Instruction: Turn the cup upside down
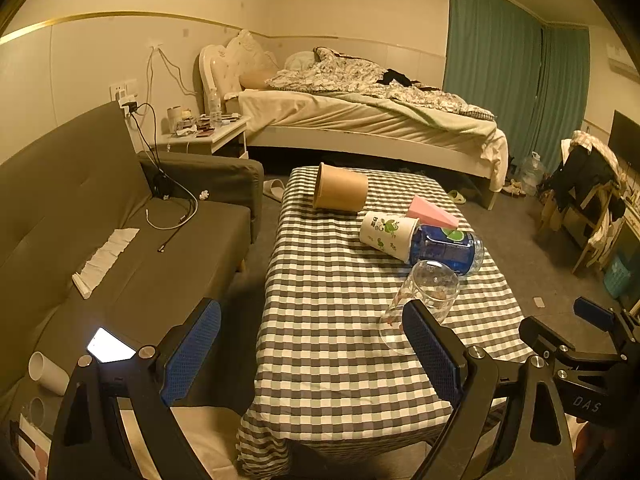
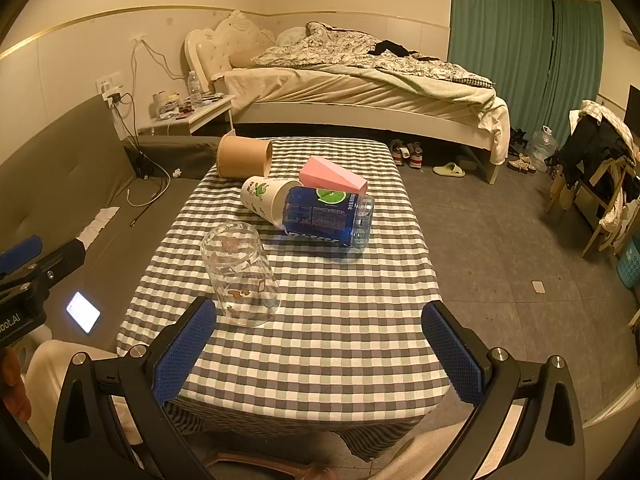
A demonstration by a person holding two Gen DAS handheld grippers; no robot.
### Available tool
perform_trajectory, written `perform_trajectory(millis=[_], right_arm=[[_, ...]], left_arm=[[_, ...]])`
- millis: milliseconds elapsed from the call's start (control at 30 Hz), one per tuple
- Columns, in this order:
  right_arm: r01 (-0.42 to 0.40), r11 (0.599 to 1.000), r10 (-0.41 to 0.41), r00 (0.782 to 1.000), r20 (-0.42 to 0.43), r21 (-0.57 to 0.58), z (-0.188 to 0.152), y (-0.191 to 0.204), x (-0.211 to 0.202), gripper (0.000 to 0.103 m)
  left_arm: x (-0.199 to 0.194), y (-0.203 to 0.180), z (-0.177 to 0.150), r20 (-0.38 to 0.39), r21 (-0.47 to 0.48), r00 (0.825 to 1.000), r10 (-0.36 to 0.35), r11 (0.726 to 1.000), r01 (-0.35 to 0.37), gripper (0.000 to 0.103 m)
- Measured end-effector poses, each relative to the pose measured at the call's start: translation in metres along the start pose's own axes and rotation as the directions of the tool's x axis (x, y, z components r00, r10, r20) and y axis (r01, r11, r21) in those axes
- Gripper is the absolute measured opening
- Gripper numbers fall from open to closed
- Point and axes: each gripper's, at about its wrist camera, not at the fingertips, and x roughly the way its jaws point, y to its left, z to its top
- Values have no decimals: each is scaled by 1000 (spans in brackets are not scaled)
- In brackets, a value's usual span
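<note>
Checked table point(image 2: 304, 344), glass cup point(image 2: 240, 276) inverted, grippers empty

Home bedroom, probably studio flat: unmade bed point(image 2: 360, 80), sofa point(image 1: 100, 220), checked-cloth table point(image 2: 320, 320), curtains point(image 2: 520, 40).

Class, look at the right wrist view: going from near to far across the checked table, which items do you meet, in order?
Clear glass cup, standing upside down → blue plastic bottle with lime label, lying on its side → brown cardboard tub, also on its side, at the far edge.
</note>
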Motion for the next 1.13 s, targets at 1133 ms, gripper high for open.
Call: perform_trajectory(millis=[1133], right_arm=[[0, 1000, 0, 1000, -7, 3, -4, 0, 1, 103]], left_arm=[[0, 2, -8, 2, 10, 1000, -2, 1000, 2, 95]])
